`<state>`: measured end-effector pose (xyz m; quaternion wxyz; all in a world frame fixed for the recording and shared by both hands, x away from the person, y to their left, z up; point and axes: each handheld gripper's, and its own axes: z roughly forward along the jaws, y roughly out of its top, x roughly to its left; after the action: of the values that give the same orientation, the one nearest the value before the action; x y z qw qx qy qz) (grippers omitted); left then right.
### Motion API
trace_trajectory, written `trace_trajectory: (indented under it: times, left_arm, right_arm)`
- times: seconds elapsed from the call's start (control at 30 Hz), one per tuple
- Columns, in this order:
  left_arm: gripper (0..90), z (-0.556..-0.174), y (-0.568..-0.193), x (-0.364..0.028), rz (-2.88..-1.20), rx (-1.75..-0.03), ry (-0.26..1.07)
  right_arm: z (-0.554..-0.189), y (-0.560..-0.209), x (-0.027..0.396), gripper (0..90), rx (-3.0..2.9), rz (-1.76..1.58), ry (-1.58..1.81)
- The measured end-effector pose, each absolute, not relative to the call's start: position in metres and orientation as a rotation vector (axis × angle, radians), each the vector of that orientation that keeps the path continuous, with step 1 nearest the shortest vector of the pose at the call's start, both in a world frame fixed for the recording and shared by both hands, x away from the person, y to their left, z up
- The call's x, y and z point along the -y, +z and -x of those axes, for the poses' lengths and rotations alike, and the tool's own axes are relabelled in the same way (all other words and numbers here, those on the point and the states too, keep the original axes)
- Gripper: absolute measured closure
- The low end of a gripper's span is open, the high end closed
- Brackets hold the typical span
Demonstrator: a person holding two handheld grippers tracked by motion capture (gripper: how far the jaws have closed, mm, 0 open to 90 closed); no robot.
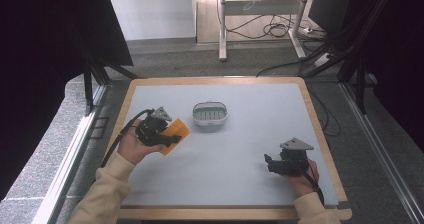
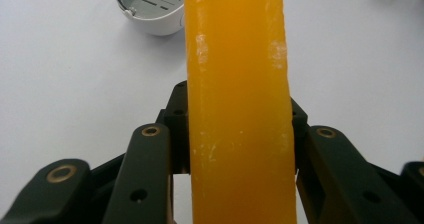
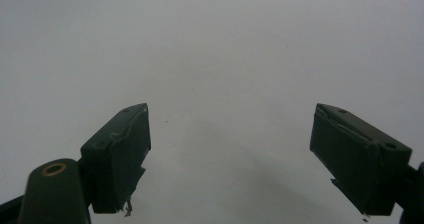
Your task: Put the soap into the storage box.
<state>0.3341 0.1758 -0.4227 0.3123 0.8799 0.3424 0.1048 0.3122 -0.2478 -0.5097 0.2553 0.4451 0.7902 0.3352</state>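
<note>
The table [image 1: 260, 174] is the largest thing here, a pale grey-blue top with a light wooden rim, standing on a grey carpeted floor [image 1: 165, 61].

Toward the far middle of the top sits a small white basket [image 1: 210, 114], oval, with a thin handle folded over it and dark slots in its grey bottom; the left gripper view shows it at the upper left [image 2: 150, 6].

The orange slab [image 1: 175, 132] lies at the table's left side, near the basket but apart from it. It is flat and roughly square from above; up close [image 2: 239, 109] it is translucent amber, glossy, with whitish scuffs on its edge.

The left gripper [image 1: 167, 138], held in the left hand [image 1: 131, 146], has its jaws closed on that slab, one on each face.

The right gripper [image 1: 268, 161], in the right hand [image 1: 301, 181], is at the near right, well apart from everything, its jaws [image 3: 230, 159] spread wide over bare tabletop.
</note>
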Motion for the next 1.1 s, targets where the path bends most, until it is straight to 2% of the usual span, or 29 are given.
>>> trace_trajectory:
  times: [1.1]
  left_arm:
    - [61.8,-0.358,-0.408,-0.167,-2.322,-0.840,0.273]
  right_arm:
    - [-0.312,-0.511,0.249,16.7,-2.143,-1.213,0.905]
